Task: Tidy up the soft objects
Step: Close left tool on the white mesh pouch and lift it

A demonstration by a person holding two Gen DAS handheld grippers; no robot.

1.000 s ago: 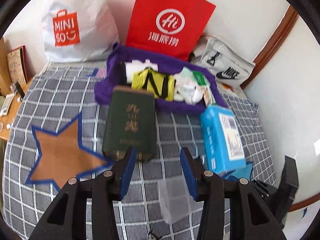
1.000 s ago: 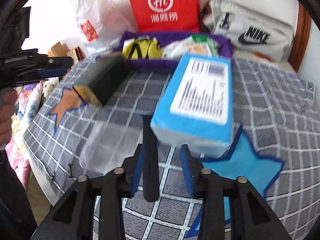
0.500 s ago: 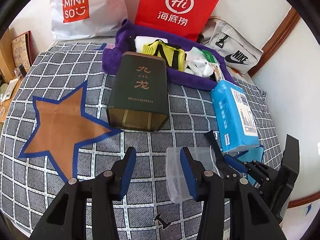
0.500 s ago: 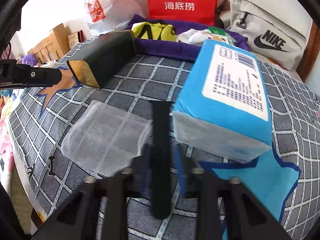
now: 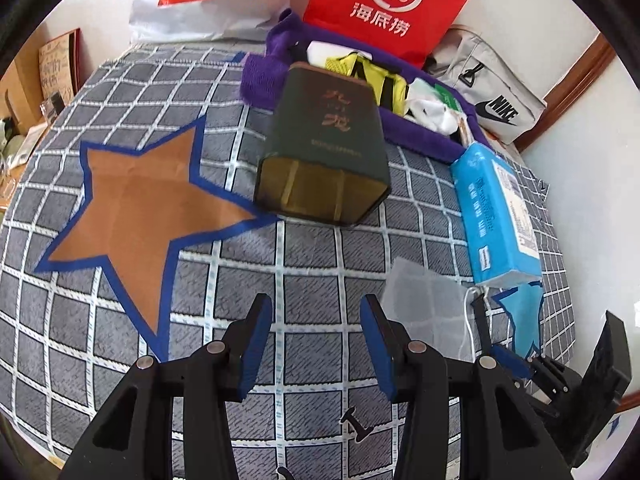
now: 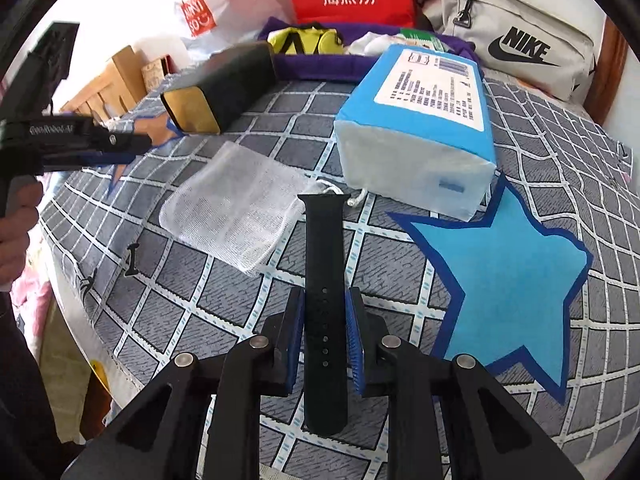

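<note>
Above checked cloth (image 6: 400, 272), right gripper (image 6: 325, 330) clamping black watch strap (image 6: 324, 280), left gripper (image 5: 316, 340) spread, level, empty

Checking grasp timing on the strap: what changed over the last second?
The right gripper closed on the black watch strap, which a second ago sat loose between open jaws; the strap end now points at the mesh pouch. The left gripper stayed open and empty, pulling back from the dark green box. Box, blue tissue pack and purple tray did not move.
</note>
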